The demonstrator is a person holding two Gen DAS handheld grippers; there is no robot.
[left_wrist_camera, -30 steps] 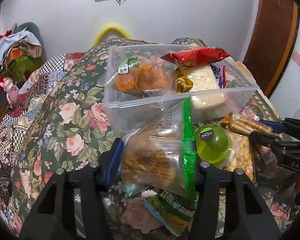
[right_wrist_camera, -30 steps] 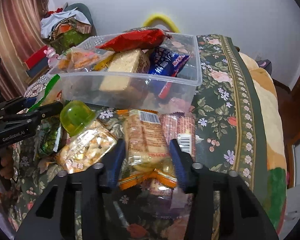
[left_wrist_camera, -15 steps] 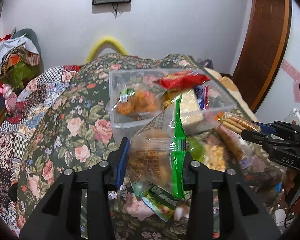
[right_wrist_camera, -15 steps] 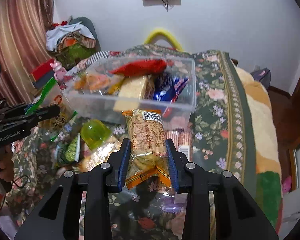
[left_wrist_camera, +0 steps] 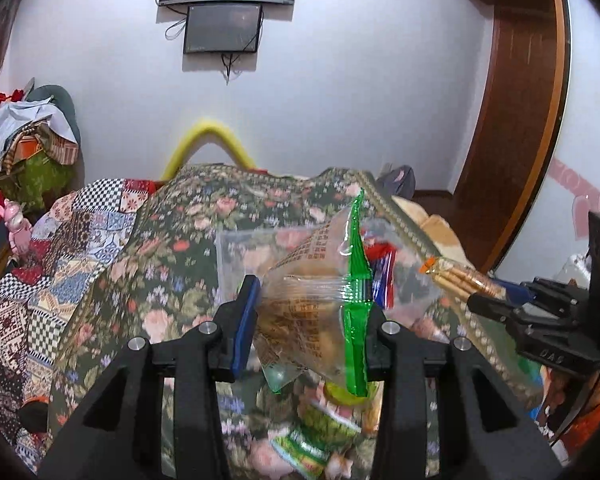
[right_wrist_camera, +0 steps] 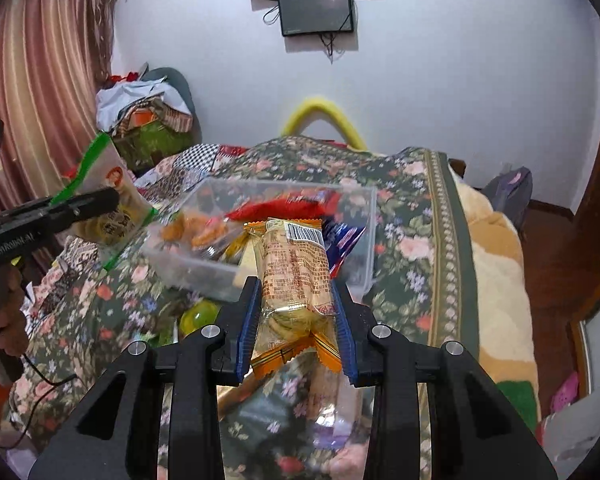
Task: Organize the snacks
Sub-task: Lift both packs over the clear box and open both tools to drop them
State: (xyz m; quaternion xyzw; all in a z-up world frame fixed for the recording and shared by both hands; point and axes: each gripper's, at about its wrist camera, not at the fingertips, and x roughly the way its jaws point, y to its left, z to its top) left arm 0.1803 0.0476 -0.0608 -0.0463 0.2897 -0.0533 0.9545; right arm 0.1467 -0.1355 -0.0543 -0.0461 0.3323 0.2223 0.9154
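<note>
The clear rectangular plastic bin (right_wrist_camera: pixel 356 216) sits on the bed's dark floral bedspread (right_wrist_camera: pixel 404 216), already holding a red foil packet (right_wrist_camera: pixel 276 210), orange fried snacks (right_wrist_camera: pixel 188 226) and a blue wrapper (right_wrist_camera: pixel 346 240), so it reads as the collecting point for the snacks.

At 6 o'clock from the bin in the right wrist view, the right gripper (right_wrist_camera: pixel 296 320) is closed nearly fully on the orange-and-gold wrapped biscuit pack (right_wrist_camera: pixel 294 264), pinching its lower end so the length points toward the bin, likely for dropping in end-first.

The left gripper (left_wrist_camera: pixel 304 328) is closed about halfway around the clear green-edged bag of brown biscuits (left_wrist_camera: pixel 312 300), held above the bedspread at 7 o'clock from the bin. The soft bag bulges between the jaws, so a wide grip probably avoids crushing it.

Below both, a green round-lidded cup (right_wrist_camera: pixel 198 314) and a green printed packet (left_wrist_camera: pixel 312 440) lie loose on the bedspread, not yet sorted.
</note>
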